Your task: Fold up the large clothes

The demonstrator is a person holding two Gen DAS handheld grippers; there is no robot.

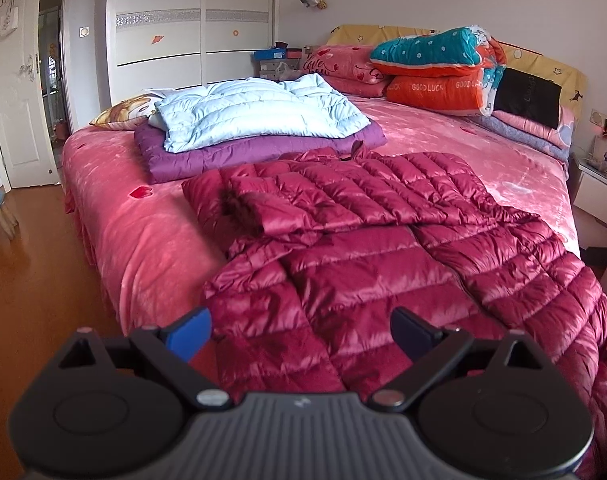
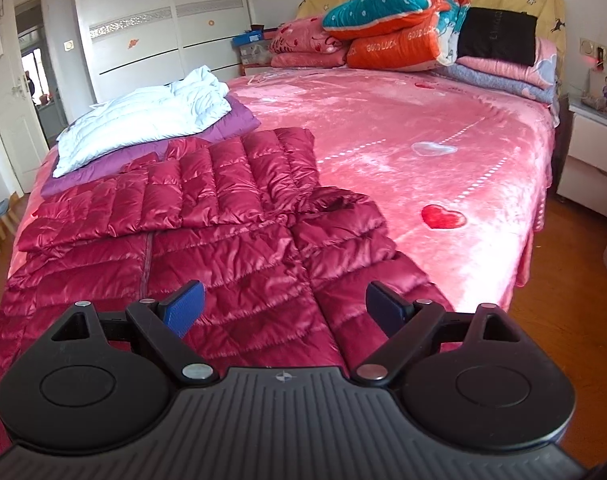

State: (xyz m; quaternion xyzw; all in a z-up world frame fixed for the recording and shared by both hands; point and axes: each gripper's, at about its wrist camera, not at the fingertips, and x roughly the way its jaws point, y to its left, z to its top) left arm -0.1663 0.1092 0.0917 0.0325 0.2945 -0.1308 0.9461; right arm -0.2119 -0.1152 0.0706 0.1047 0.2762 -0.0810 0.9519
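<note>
Crimson quilted down coat (image 1: 383, 248) lay spread on the near half of the pink bed cover (image 1: 143, 236), hem hanging over the bed's edge, both sleeves folded across the chest; left gripper (image 1: 301, 334) hovered over the hem, blue pads spread wide, nothing between them; right gripper (image 2: 285, 308) likewise spread and empty above the lower front; pale blue jacket (image 2: 143, 120) was stacked on a purple one (image 2: 239, 118), just beyond the coat; orange and teal quilts (image 2: 395, 36) were piled at the headboard; white wardrobe (image 1: 191, 20) stood behind.
</note>
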